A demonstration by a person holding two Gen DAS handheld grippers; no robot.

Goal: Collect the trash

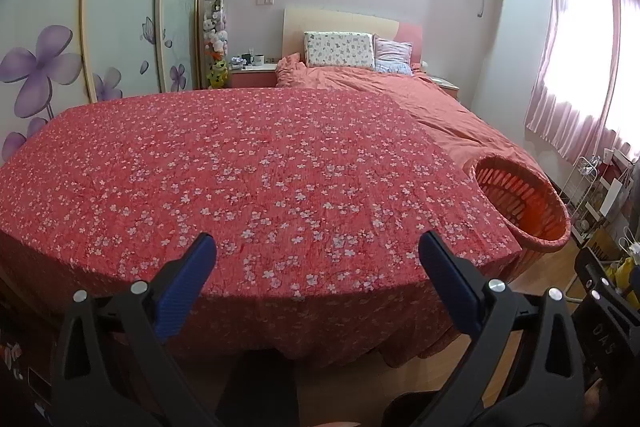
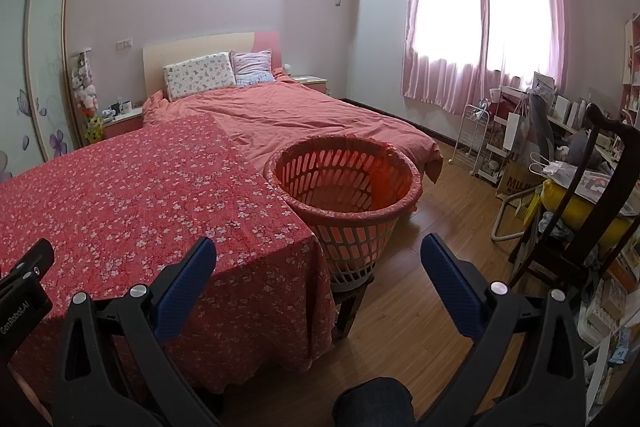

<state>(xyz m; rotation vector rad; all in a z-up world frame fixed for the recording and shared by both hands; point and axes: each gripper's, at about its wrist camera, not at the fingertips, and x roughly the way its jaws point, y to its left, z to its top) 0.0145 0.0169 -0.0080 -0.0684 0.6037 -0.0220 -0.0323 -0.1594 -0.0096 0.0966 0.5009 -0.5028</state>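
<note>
A table under a red floral cloth [image 1: 240, 163] [image 2: 140, 195] fills the foreground; I see no trash lying on it. An orange slatted basket [image 2: 344, 187] [image 1: 524, 203] with a red liner stands on a dark stool at the table's right corner, and it looks empty. My left gripper [image 1: 318, 247] hovers open over the table's near edge, with nothing between its blue pads [image 1: 188, 283]. Open as well, my right gripper [image 2: 318, 247] hangs near the table's right corner, just short of the basket. The other gripper's black body shows at each view's edge.
Behind the table is a bed [image 2: 304, 115] with pink covers and pillows. A dark wooden chair [image 2: 592, 187], a white rack [image 2: 476, 139] and a cluttered desk line the right wall. Wooden floor [image 2: 440, 211] runs between basket and chair. A wardrobe with purple flowers [image 1: 44, 67] stands left.
</note>
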